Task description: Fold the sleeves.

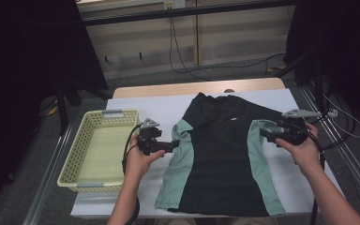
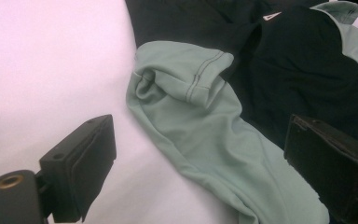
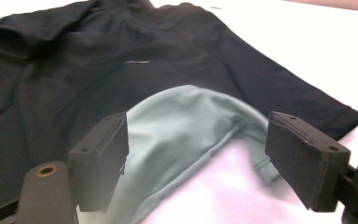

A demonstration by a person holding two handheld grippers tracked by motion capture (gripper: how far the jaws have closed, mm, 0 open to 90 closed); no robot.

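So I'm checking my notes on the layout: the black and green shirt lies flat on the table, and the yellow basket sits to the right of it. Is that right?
Not quite. The yellow basket sits to the left of the shirt, beside the left gripper, as the high view shows. The rest holds: the black and green shirt lies flat on the table.

Black left gripper and right gripper, grey plates, black cables

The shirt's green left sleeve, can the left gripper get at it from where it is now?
Probably yes. The left gripper hangs open beside the green sleeve, its jaws pointing at it, with nothing between them; the basket sits off on its other side.
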